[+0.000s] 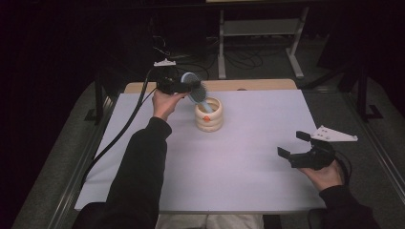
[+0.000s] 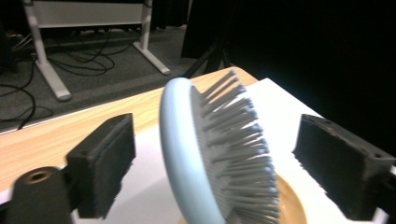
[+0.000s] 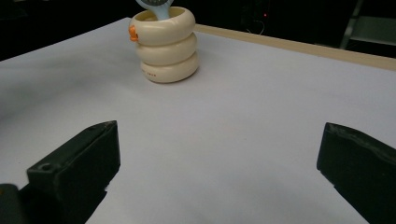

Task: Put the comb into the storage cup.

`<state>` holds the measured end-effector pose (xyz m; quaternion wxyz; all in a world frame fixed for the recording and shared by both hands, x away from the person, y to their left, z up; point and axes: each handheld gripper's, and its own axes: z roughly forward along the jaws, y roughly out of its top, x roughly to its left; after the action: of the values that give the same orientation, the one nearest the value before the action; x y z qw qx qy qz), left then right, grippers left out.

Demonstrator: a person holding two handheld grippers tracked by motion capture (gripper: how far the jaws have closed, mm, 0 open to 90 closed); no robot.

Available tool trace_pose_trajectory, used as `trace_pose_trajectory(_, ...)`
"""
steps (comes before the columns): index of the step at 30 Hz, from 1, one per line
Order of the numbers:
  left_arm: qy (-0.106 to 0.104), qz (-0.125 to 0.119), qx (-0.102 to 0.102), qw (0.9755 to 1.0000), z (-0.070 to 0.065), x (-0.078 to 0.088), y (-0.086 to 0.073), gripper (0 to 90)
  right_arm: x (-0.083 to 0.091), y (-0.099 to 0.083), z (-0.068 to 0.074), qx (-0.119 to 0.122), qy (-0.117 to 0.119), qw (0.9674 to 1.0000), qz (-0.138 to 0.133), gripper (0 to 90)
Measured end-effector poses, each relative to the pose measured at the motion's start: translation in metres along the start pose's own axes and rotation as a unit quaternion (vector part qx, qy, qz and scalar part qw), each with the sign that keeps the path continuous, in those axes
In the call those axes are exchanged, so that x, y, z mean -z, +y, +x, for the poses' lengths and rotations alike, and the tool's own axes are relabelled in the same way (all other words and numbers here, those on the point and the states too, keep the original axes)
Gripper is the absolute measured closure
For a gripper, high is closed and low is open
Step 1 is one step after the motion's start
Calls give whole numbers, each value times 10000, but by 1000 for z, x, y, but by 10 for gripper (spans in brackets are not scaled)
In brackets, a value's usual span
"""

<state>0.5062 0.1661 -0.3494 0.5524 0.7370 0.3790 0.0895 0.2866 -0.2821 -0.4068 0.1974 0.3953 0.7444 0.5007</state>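
Left gripper (image 1: 193, 86): upper centre-left of the high view, held up over the far part of the table; its jaws stand apart on either side of the brush head, with a gap visible on both sides in the left gripper view, so nothing is clamped.
Hairbrush (image 2: 210, 149): pale blue, grey bristles; it stands tilted with its handle down inside the cup, head sticking out the top between the left jaws.
Cup (image 1: 208, 114): cream, shaped like three stacked rings, with a small orange mark on its side; upright on the white sheet, centre of the high view, upper left of the right gripper view.
Right gripper (image 1: 293, 144): lower right of the high view, near the sheet's right edge, low over it; jaws spread wide, nothing between them but bare sheet.
White sheet (image 1: 248, 157): covers most of the wooden table (image 1: 258, 84), whose edge shows along the far side.
Distance: the right gripper is well apart from the cup.
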Motion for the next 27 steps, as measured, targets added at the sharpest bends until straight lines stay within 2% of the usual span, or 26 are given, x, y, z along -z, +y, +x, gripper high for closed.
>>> trace_pose_trajectory(4, -47, 87, -38, 9999, 0, 3, 1, 0, 0, 0, 0, 3, 9, 10000, -20, 0)
trace_pose_trajectory(8, -17, 161, -198, 9997, -1, 8, 3, 0, 0, 0, 1, 8, 12, 10000, -16, 0)
trace_pose_trajectory(14, -8, 102, -430, 9990, -8, 18, 7, 0, 0, 1, 1, 26, -19, 10000, -19, 0)
trace_pose_trajectory(17, 8, 184, -527, 9984, -10, 23, 7, 0, 0, 1, 1, 23, -20, 10000, -23, 0)
trace_pose_trajectory(19, 18, 207, -567, 9982, -11, 25, 6, 0, -1, 1, 1, 23, -1, 10000, -16, 0)
trace_pose_trajectory(21, -20, 95, -507, 9987, -9, 31, 5, 0, -1, 1, 2, 39, 3, 10000, -16, 0)
trace_pose_trajectory(24, 14, 127, -570, 9983, -7, 38, 3, 0, -2, 1, 2, 42, 14, 10000, 1, 0)
trace_pose_trajectory(27, -31, 29, -553, 9985, -5, 48, 1, 0, -2, 1, 2, 42, 15, 10000, 6, 0)
